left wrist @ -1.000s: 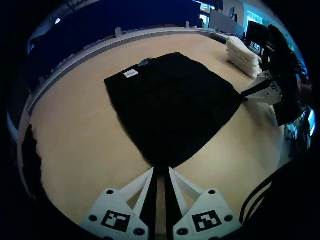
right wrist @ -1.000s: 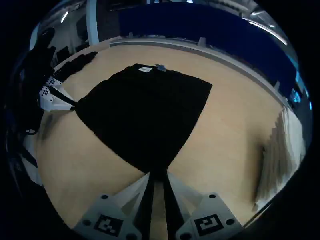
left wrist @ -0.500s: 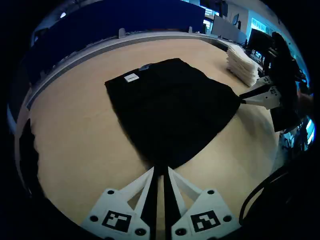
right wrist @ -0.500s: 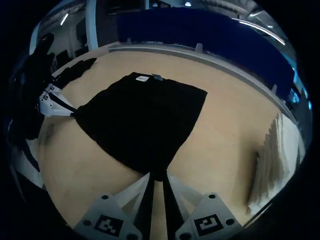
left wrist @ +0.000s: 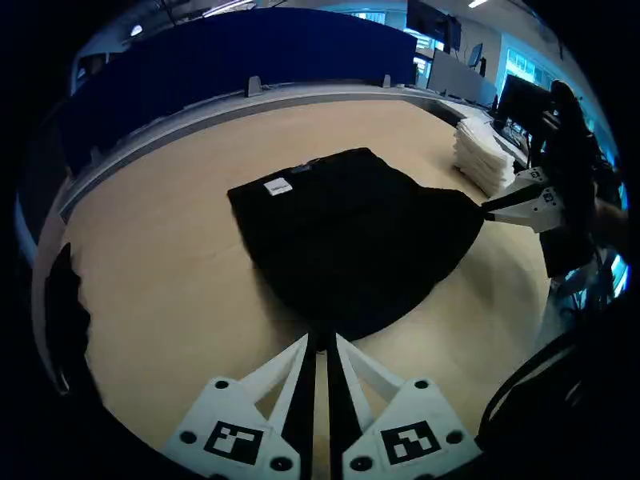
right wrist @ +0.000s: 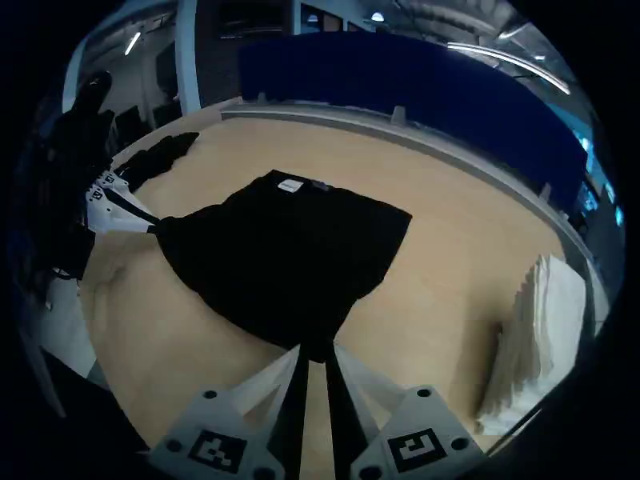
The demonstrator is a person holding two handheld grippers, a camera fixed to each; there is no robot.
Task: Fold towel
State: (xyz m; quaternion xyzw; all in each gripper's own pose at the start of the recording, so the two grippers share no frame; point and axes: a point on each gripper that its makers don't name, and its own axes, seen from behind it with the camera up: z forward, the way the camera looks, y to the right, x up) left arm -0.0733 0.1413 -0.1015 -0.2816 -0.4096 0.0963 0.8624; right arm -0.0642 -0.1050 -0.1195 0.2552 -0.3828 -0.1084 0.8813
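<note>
On a wide pale-wood table (left wrist: pixel 160 264), backed by a blue partition (left wrist: pixel 240 56), worked a fold across a black towel (left wrist: pixel 360 232). Noted, far left, a dark heap of cloth (right wrist: pixel 156 156) at the table's edge, well apart from the work. Held the left gripper (left wrist: pixel 326 340) closed on the towel's near left corner, both fingers pinching the cloth and lifting it off the wood. Saw the towel's far half lying flat near the middle of the table, with a small white label (left wrist: pixel 278 187) at its far edge, and the near half raised and sagging between the two pinches. Held the right gripper (left wrist: pixel 486 211) likewise clamped on the near right corner, at much the same height. Judged the step to be carrying the near edge over to the far one, early in its travel. Judged it best done by moving both corners forward together and level, drawing them gently apart to take out the sag, laying them on the far corners beside the label, and letting go only with the edges matched; feared a skewed fold or a dragged lower layer otherwise. Found no bin, tray or basket; noted, far right, a stack of folded white cloths (left wrist: pixel 480 148) sitting bare on the table.
</note>
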